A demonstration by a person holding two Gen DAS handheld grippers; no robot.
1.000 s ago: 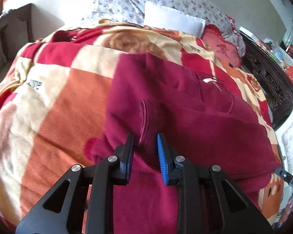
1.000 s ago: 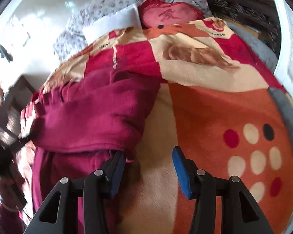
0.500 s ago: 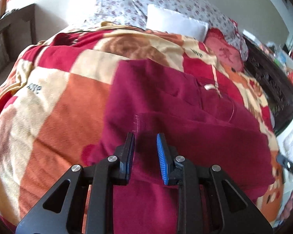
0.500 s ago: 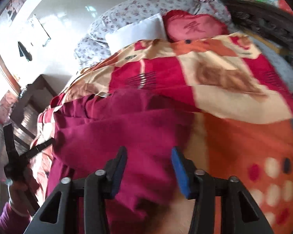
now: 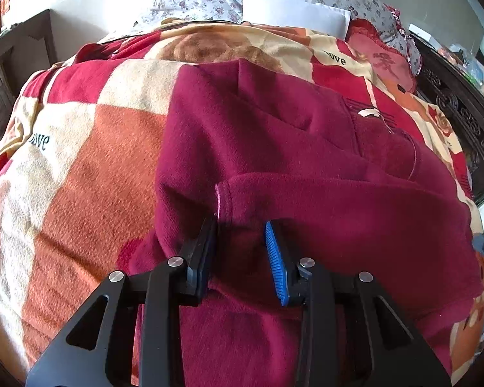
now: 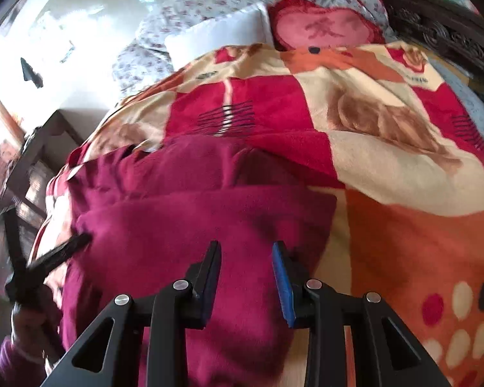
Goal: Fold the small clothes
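Sleeve cuff [image 5: 224, 193] of the maroon fleece top [image 5: 306, 161] lies just ahead of my left gripper [image 5: 240, 251] in the left wrist view; its jaws have just been opening, fabric loose between them, nothing pinched. The sleeve runs crosswise to the right over the garment's body, spread on the patterned blanket [image 5: 80, 161].

Right wrist view: my right gripper [image 6: 247, 280] has just been closing over the folded fleece edge, pads not visibly pressing. The top's length stretches leftward toward the other gripper.

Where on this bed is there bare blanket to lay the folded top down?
Left of the maroon garment, the orange and cream squares of the blanket lie bare out to the bed edge. To its right, the spotted orange patch is free too. Crowded: the head end, with the white pillow and red cushion.
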